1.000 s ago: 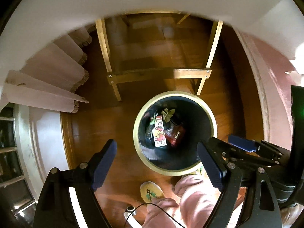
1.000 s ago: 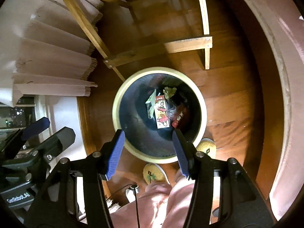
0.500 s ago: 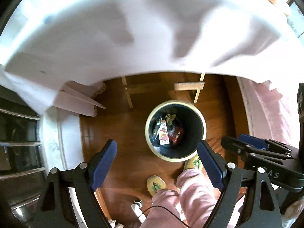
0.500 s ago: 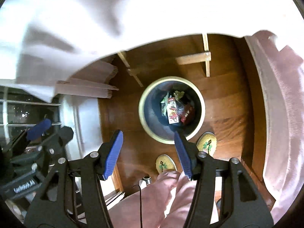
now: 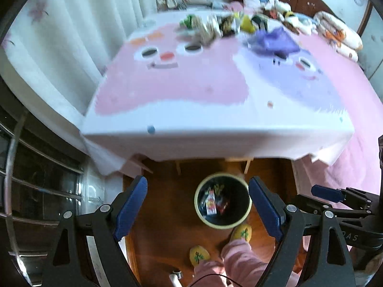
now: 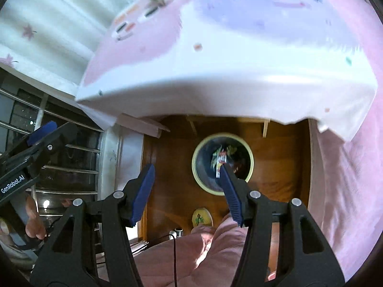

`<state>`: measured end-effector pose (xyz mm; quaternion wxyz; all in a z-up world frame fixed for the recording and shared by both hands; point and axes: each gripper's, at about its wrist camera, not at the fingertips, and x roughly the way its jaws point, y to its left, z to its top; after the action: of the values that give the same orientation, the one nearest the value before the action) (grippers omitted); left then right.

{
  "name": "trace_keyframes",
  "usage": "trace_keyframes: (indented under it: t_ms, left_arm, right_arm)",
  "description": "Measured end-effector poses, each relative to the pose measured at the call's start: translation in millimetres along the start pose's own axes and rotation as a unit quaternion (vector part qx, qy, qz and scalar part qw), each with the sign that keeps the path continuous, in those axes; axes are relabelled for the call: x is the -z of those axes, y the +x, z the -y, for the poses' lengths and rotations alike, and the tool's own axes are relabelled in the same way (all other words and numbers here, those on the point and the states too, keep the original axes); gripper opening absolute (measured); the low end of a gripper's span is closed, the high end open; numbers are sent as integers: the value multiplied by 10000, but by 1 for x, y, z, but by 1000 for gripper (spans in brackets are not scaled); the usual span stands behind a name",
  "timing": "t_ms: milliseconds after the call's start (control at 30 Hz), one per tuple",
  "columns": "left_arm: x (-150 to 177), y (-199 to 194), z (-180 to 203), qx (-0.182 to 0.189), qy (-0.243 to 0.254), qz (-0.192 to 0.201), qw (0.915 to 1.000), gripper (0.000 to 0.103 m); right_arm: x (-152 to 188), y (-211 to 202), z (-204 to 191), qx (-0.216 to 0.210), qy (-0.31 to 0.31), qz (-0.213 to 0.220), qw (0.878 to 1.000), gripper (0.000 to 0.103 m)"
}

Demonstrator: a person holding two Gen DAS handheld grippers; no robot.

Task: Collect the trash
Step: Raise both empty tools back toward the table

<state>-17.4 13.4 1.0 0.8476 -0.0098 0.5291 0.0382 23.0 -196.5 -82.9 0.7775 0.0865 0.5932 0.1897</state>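
Both tongs have risen from the round cream-rimmed trash bin (image 5: pixel 222 204), left tongs (image 5: pixel 197 209) and right tongs (image 6: pixel 185 192) spread wide, empty, facing the littered cloth-covered counter (image 5: pixel 191 91).

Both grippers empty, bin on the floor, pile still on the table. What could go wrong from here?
1. The trash pile sits at the table's far side and is motion-blurred in both views, so picking one piece cleanly may be hard; neighbours could get knocked.
2. The trash bin stands on the floor partly under the tablecloth edge, so a drop from table height might miss.
3. The person's slippers are right by the bin; a step may tip it.
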Motion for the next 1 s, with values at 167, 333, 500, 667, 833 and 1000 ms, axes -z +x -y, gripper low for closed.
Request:
trace_keyframes:
  t_ms: [167,333,500,667,833,1000]
  left_arm:
    - [-18,-30,5,-152,-82,277,9995,88]
    - [-40,-33,16,-280,-116,472,9984,88]
    - [-71,-30,30,-357,-137,664,9971,88]
    - [-100,-27,40,-387,-171,786,9960,89]
    - [-132,-18,34,-282,-286,833,9957,91]
    - [-172,-1,18,-80,-327,928,9951,92]
  right_arm:
    - [-31,-29,1,9,-239,303,9993,54]
    - [-60,-42,13,-40,-395,562,9976,54]
    - [-92,-45,31,-88,-446,748,9962,54]
    - [-117,-41,41,-107,-494,776,9957,57]
    - [-149,-33,47,-79,-331,830,9960,59]
    - [-189,-31,51,-63,21,957,9954,63]
